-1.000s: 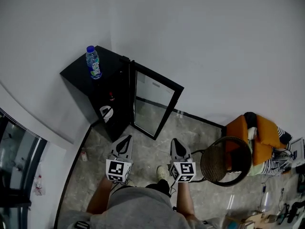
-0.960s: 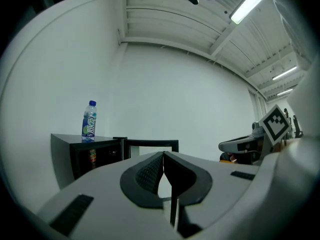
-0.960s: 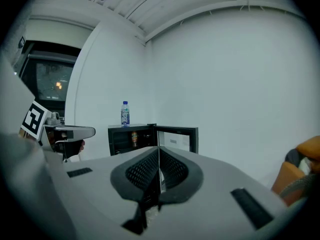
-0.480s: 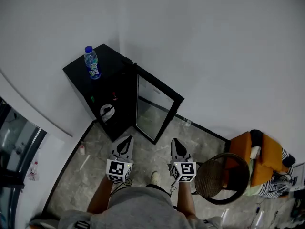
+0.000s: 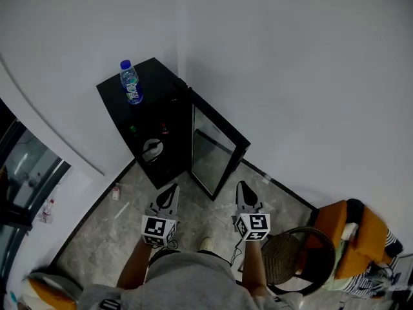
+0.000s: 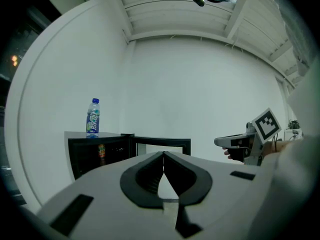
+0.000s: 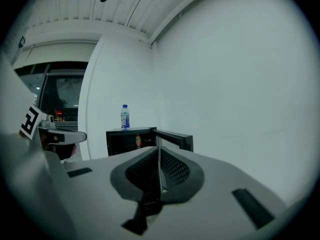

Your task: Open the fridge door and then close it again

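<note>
Black fridge (image 5: 150, 131) sits in the corner with its door (image 5: 217, 155) swung wide, so I'd say only the closing is left. Left gripper (image 5: 170, 191) and right gripper (image 5: 242, 188) are both fully closed and empty, well short of the door, probably lined up to push it.

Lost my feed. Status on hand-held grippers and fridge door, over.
Left hand-held gripper shut, empty; right hand-held gripper same. Fridge door open, neither touching it. Nothing in the way.
</note>
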